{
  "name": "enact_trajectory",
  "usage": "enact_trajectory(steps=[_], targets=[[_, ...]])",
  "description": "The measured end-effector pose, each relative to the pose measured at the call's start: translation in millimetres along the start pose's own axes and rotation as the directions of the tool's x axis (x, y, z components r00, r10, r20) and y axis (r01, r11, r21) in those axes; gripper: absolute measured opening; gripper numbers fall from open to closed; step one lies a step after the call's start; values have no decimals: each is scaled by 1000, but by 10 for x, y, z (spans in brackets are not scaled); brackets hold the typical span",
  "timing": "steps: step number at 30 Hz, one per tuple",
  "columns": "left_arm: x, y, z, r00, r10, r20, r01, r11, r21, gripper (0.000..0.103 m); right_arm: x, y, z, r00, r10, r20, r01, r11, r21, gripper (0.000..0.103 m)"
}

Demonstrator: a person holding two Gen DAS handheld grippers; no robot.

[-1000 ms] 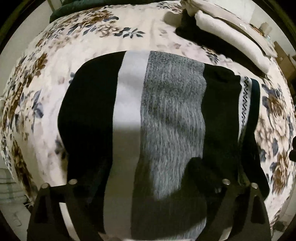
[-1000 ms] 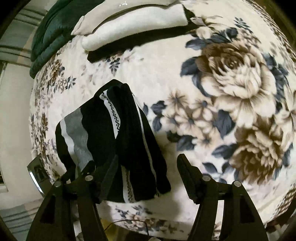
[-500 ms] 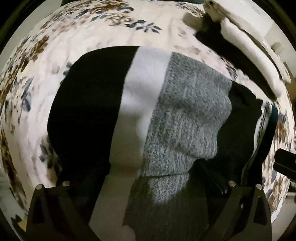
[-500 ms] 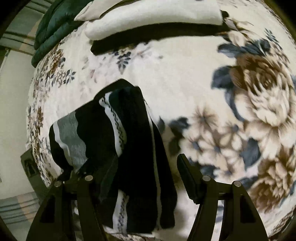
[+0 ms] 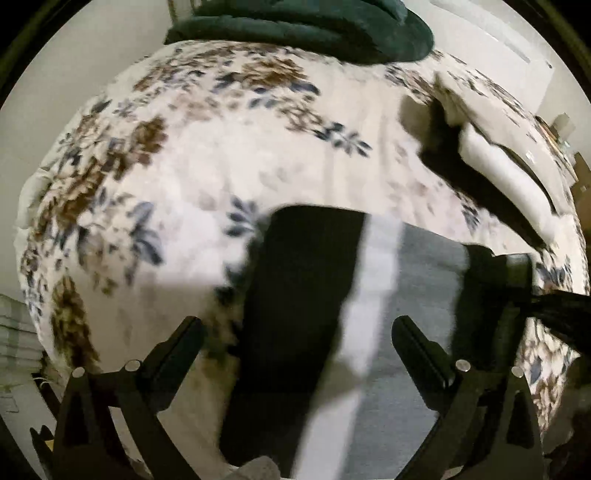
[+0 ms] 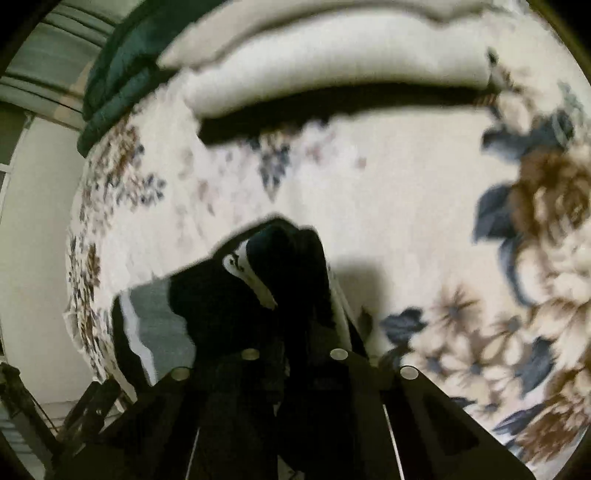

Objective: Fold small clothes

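A small striped sweater (image 5: 332, 332), black, white and grey, lies on the floral bedspread (image 5: 184, 184). My left gripper (image 5: 295, 343) is open, its fingers apart just above the sweater's near edge. My right gripper (image 6: 291, 347) is shut on the sweater's black edge with the white patterned trim (image 6: 251, 280), which bunches up just ahead of the jaws. The right gripper also shows at the right edge of the left wrist view (image 5: 517, 273), holding that side of the sweater.
A stack of folded cream clothes (image 6: 332, 70) lies at the far side of the bed, also in the left wrist view (image 5: 498, 170). A dark green folded blanket (image 5: 314, 26) lies beyond. The bed's edge and a wall are on the left (image 6: 33, 221).
My right gripper has closed on the sweater's trimmed edge. My left gripper has drawn back and to the left, and its open fingers now show over the sweater.
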State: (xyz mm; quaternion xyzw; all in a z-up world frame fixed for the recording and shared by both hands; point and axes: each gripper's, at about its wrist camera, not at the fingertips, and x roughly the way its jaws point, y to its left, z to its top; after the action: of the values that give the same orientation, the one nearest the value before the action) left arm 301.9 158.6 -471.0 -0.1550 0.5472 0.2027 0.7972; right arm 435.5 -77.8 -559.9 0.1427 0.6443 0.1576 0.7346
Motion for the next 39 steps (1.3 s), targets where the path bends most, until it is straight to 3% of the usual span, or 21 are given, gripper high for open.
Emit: enact_trajectory(steps=[4, 7, 9, 11, 12, 18, 19, 20, 21, 22, 25, 29, 32, 34, 36, 37, 39], targets=[[179, 199, 32, 999, 30, -30, -31, 999, -16, 103, -174, 52, 184, 998, -11, 63, 11, 1000, -7, 8], [257, 285, -34, 997, 50, -56, -51, 998, -23, 103, 131, -32, 288, 996, -26, -89, 27, 1000, 9, 10], [258, 324, -122, 996, 53, -66, -55, 998, -23, 103, 148, -126, 259, 990, -4, -142, 10, 999, 40, 31], [260, 352, -212, 996, 54, -76, -55, 998, -22, 103, 15, -211, 127, 990, 16, -138, -10, 999, 43, 50], [256, 376, -278, 995, 58, -85, -60, 998, -26, 103, -49, -254, 33, 989, 31, -146, -23, 998, 53, 54], [258, 478, -568, 989, 54, -140, -63, 996, -61, 103, 11, -545, -733, 947, 87, -311, -39, 987, 156, 54], [249, 489, -598, 988, 57, -144, -67, 996, -64, 103, 71, -568, -837, 939, 95, -332, -40, 985, 169, 54], [239, 498, -619, 988, 59, -146, -69, 995, -66, 103, 111, -569, -929, 936, 101, -337, -42, 983, 176, 42], [222, 513, -646, 987, 59, -148, -70, 995, -70, 103, 98, -548, -993, 943, 116, -313, -62, 982, 178, 11], [208, 522, -663, 987, 60, -151, -71, 995, -71, 103, 69, -511, -1031, 950, 110, -291, -63, 984, 165, 6], [148, 540, -698, 987, 56, -148, -67, 995, -69, 103, -142, -357, -1093, 976, 43, -211, -20, 994, 111, 6], [142, 533, -739, 985, 46, -164, -55, 997, -52, 103, -423, -397, -1088, 984, 35, -173, -9, 989, 150, 5], [170, 536, -754, 984, 37, -177, -47, 998, -52, 103, -323, -536, -1064, 975, 6, -223, 34, 984, 174, 5], [179, 547, -740, 983, 28, -184, -39, 998, -58, 103, -143, -578, -1086, 957, 1, -289, 45, 988, 151, 6], [172, 561, -714, 984, 21, -179, -32, 998, -61, 103, -26, -597, -1054, 944, 16, -330, 34, 989, 147, 15], [171, 567, -699, 984, 16, -175, -27, 998, -60, 103, -42, -592, -1012, 948, 23, -318, 23, 990, 142, 19], [192, 573, -643, 985, 4, -171, -13, 998, -54, 103, -115, -586, -859, 963, 29, -269, 7, 991, 133, 47]])
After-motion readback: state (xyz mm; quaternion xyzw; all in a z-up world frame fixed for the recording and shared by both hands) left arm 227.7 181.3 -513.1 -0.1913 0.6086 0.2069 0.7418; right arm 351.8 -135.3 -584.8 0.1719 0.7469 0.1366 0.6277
